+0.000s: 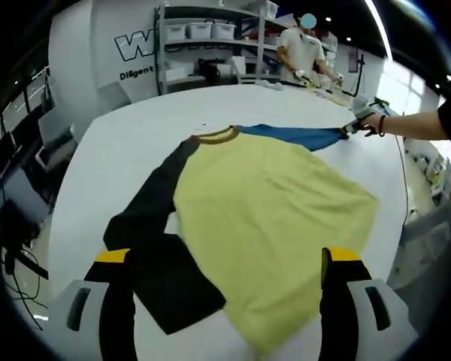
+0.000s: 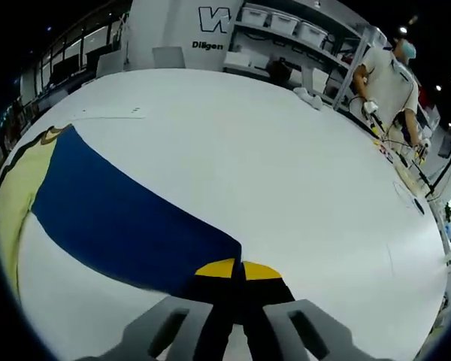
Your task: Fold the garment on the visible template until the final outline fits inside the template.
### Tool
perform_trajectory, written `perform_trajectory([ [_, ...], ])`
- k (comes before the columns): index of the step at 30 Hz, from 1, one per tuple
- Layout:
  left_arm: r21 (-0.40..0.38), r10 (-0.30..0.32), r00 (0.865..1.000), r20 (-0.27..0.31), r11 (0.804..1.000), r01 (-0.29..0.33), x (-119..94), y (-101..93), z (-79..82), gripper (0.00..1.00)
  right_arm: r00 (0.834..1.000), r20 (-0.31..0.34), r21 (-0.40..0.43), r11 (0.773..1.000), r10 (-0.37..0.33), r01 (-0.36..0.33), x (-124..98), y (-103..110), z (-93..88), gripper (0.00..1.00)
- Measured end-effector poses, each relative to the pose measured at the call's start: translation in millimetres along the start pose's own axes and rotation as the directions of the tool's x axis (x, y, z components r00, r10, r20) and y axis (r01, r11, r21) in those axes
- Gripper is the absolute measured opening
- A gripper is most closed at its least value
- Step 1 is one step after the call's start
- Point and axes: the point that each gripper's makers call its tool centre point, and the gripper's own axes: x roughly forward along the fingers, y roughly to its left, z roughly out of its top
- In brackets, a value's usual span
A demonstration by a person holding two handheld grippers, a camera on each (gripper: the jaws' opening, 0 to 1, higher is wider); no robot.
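Right hand-held gripper [image 2: 237, 269] pinches blue sleeve [image 2: 128, 214]; left hand-held gripper [image 1: 229, 259] open.

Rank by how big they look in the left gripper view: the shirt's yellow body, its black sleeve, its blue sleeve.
1. yellow body
2. black sleeve
3. blue sleeve, held by the right tongs; it lies farther from the camera, so its true size may match the black one.
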Motion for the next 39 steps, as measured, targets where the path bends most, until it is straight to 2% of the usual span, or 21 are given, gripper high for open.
perform_trajectory([
  [3,-0.004,-0.002,1.0,0.005,1.0,0.002,0.0,-0.2,1.8,0.99,1.0,-0.002,0.02,1.0,-0.006,0.006,-2.2,1.0,-0.2,0.0],
  [6,-0.005,0.002,1.0,0.005,1.0,-0.002,-1.2,-0.2,3.5,0.99,0.999,0.026,0.031,0.999,-0.021,0.02,-5.4,-3.1,7.2,0.0],
  [8,-0.01,-0.001,1.0,0.013,1.0,0.001,-2.0,-0.9,4.9,0.99,0.997,0.074,0.049,0.999,-0.023,0.02,-9.7,-4.7,18.9,0.1],
  [11,-0.009,-0.006,1.0,0.004,1.0,0.006,-2.4,-2.5,2.7,0.99,0.992,0.129,0.145,0.989,-0.007,-0.012,-18.0,-0.8,30.1,0.28],
  [12,-0.009,-0.006,1.0,0.003,1.0,0.006,-2.6,-2.9,2.4,0.99,0.99,0.14,0.166,0.986,-0.004,-0.02,-21.1,-0.8,31.8,0.31],
  [15,-0.007,-0.009,1.0,0.008,1.0,0.009,-4.4,-5.5,3.6,0.99,0.992,0.129,0.167,0.985,0.008,-0.03,-24.7,0.7,27.7,0.37],
  [20,0.012,-0.02,1.0,0.016,1.0,0.02,-8.2,-9.9,6.0,0.99,0.996,0.073,0.206,0.977,0.047,-0.062,-27.8,7.9,8.0,0.48],
  [25,0.022,-0.019,1.0,0.023,1.0,0.019,-11.3,-10.2,8.5,0.99,0.997,0.042,0.215,0.974,0.062,-0.069,-32.9,10.3,-6.3,0.48],
  [39,0.037,-0.012,0.999,0.051,0.999,0.01,-19.4,-10.9,14.8,0.99,0.995,0.033,0.264,0.959,0.096,-0.101,-38.3,9.1,-28.9,0.44],
])
